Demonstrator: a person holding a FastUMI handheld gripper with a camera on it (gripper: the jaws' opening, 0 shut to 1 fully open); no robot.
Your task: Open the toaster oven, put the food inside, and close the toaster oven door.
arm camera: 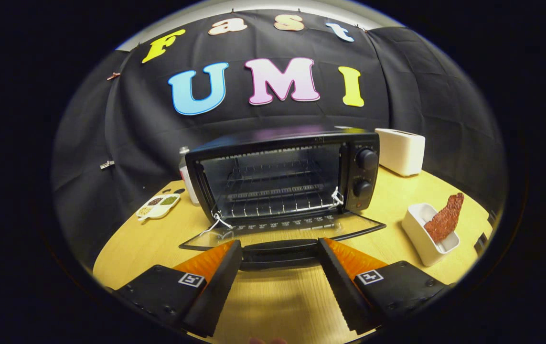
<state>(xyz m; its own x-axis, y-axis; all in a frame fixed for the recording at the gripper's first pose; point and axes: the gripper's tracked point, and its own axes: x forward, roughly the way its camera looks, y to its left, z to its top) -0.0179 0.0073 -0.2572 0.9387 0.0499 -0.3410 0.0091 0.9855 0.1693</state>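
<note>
Claw (280, 248) spread wide, gripping nothing, fingertips just short of handle of lowered door (282, 231).

Risks, judged: door lies flat right ahead; forward push could knock it or shove toaster oven (282, 172) back. Food slice (444, 217) leans loose in white holder (428, 236); clumsy pinch could tip holder or drop slice.

Food sits right of claw, beside right finger, apart. Oven cavity open, rack bare, straight beyond fingers.

- A staged recording booth, not a real kitchen: black cloth (124, 124) hangs as the backdrop behind a wooden table (273, 296).
- Kitchen props stand on it: a toaster oven (282, 174), a white toaster (401, 151), a divided spice dish (158, 206).
</note>
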